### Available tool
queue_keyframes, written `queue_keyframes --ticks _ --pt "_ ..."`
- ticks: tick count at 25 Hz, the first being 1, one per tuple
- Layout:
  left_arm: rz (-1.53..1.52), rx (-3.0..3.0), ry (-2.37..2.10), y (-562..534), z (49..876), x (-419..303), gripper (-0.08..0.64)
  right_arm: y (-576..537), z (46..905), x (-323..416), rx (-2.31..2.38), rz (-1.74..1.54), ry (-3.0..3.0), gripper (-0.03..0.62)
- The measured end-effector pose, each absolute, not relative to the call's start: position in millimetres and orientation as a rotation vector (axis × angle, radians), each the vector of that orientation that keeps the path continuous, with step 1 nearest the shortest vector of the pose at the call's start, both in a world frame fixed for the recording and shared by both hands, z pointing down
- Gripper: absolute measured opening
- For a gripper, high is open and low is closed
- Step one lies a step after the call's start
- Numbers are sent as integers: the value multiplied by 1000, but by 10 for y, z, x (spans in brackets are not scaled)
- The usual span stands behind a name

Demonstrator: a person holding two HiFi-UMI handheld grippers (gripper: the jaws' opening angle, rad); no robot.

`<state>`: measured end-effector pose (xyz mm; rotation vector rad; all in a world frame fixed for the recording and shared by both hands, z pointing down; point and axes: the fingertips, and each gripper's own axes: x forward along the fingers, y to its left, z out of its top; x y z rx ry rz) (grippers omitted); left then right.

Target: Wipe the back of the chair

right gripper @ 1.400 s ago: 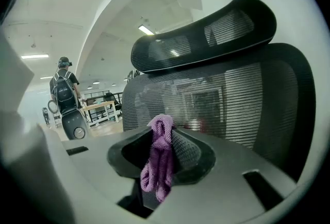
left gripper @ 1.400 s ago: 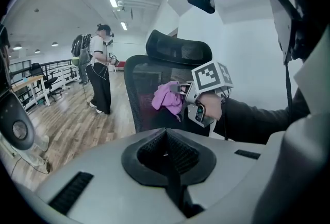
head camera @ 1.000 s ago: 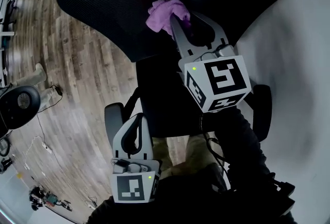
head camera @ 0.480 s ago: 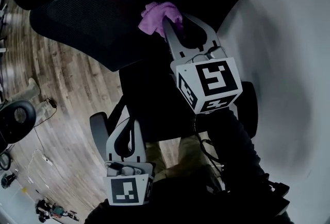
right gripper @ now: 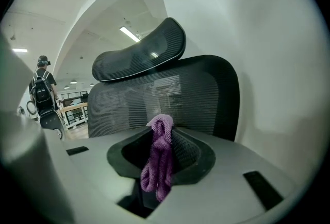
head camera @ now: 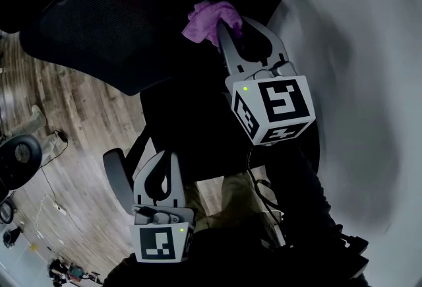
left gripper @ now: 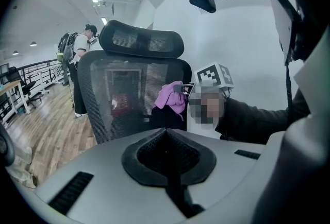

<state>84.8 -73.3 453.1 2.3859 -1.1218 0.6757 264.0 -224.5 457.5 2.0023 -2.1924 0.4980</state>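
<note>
A black mesh office chair with a headrest fills the top of the head view; its backrest (head camera: 112,22) also shows in the left gripper view (left gripper: 136,94) and the right gripper view (right gripper: 165,99). My right gripper (head camera: 227,27) is shut on a purple cloth (head camera: 210,18), which lies against the backrest's mesh. The same cloth (right gripper: 159,164) hangs between the jaws in the right gripper view and shows from the side as the cloth (left gripper: 172,98). My left gripper (head camera: 165,163) is lower, off the chair back, shut with nothing in it.
A wooden floor (head camera: 59,147) lies to the left, with another chair's base (head camera: 20,154) and cables on it. A white wall (head camera: 369,81) stands to the right. A person with a backpack (left gripper: 77,63) stands in the background beyond the chair.
The chair back has shifted left and up in the head view. My right gripper stays on the mesh with the cloth; the left gripper has drifted a little left.
</note>
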Motion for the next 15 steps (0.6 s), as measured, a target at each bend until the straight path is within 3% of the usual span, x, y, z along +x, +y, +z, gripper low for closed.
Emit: queue_keyframes --ticks 15 --pt "682 2389 -1023 -539 4749 1473 6 -1836 4847 3564 2122 529 -2035 89"
